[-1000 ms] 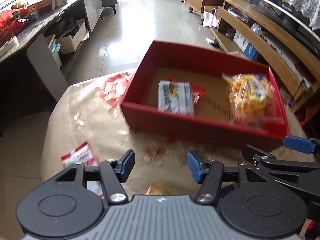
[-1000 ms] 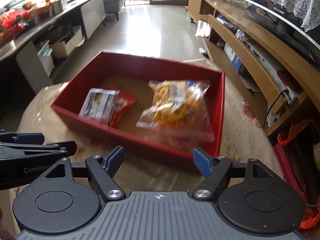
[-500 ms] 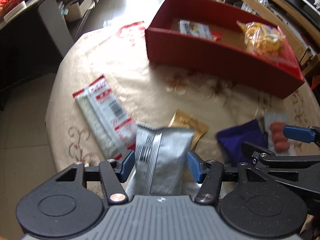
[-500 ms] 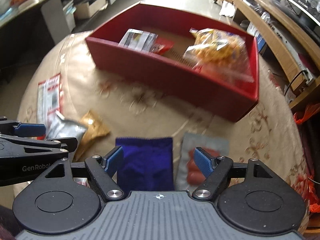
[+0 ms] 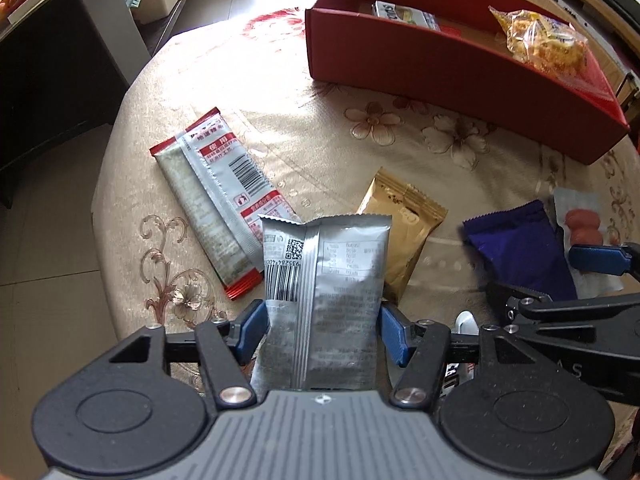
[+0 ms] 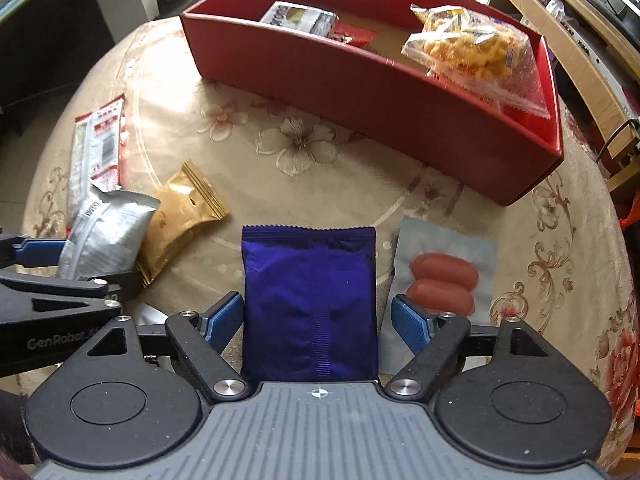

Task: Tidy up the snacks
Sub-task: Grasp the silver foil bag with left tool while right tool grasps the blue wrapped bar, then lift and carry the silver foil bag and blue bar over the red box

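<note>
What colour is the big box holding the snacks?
Red, the box; the right wrist view shows it best.

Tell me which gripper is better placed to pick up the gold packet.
Left. The gold packet lies right beside the silver packet that the left gripper straddles; the right gripper straddles the purple packet, farther off.

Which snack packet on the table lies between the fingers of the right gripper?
The dark blue packet, between the right gripper's open fingers. The silver packet lies at the left gripper instead.
</note>
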The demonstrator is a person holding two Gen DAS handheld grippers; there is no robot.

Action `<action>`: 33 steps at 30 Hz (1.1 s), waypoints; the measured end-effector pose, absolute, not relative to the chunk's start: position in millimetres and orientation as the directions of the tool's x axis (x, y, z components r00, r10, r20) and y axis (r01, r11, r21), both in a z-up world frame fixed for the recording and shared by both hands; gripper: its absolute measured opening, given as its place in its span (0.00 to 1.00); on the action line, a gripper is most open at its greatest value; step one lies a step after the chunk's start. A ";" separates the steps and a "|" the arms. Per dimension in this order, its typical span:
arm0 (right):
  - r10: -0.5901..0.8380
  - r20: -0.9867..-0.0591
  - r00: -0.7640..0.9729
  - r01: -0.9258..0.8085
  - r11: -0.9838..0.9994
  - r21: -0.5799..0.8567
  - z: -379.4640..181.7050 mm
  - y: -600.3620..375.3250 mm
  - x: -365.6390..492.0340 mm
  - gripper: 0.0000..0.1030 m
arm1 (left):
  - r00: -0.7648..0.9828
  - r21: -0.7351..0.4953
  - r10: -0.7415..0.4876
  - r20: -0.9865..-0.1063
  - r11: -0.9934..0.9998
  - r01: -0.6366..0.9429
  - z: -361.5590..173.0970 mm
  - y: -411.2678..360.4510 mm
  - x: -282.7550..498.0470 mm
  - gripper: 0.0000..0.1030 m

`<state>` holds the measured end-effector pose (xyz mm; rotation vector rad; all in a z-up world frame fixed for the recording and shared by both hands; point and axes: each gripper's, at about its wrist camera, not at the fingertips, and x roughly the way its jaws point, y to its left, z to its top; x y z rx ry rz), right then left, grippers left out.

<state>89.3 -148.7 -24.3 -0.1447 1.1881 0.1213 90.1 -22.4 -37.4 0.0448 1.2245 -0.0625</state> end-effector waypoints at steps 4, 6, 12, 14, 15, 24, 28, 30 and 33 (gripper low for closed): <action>0.006 -0.928 0.371 -0.176 0.982 -0.064 -28.6 -146.2 91.5 0.84 | 0.338 -0.003 -0.025 -0.941 0.998 0.065 -38.0 -21.3 91.3 0.57; 0.009 -0.928 0.372 -0.176 0.982 -0.061 -28.5 -146.2 92.4 0.84 | 0.339 -0.004 -0.024 -0.940 0.998 0.061 -38.3 -20.4 91.1 0.59; 0.005 -0.927 0.375 -0.172 0.983 -0.064 -31.3 -147.1 96.7 0.88 | 0.344 0.004 -0.015 -0.939 0.999 0.054 -38.3 -19.5 89.5 0.64; -0.001 -0.930 0.367 -0.168 0.984 -0.067 -32.7 -149.1 98.5 0.91 | 0.344 0.006 -0.012 -0.939 0.999 0.051 -37.7 -19.8 88.3 0.64; -0.004 -0.931 0.364 -0.162 0.984 -0.068 -33.8 -150.4 99.7 0.95 | 0.344 0.004 -0.012 -0.939 0.999 0.048 -37.6 -19.6 88.3 0.64; -0.042 -0.928 0.371 -0.124 0.988 -0.094 -34.5 -147.7 95.4 0.96 | 0.340 0.004 -0.014 -0.940 0.999 0.053 -36.9 -18.4 88.4 0.66; 0.020 -0.929 0.370 -0.144 0.989 -0.036 -30.7 -148.0 94.9 0.80 | 0.342 0.012 -0.009 -0.940 0.998 0.058 -37.1 -20.1 88.0 0.68; 0.022 -0.926 0.377 -0.150 0.988 -0.038 -27.9 -149.4 94.0 0.75 | 0.340 0.012 -0.006 -0.941 0.999 0.051 -36.9 -20.3 88.4 0.68; 0.029 -0.924 0.381 -0.160 0.986 -0.035 -27.2 -151.1 91.5 0.72 | 0.339 0.014 -0.003 -0.941 0.999 0.048 -36.5 -21.4 88.5 0.68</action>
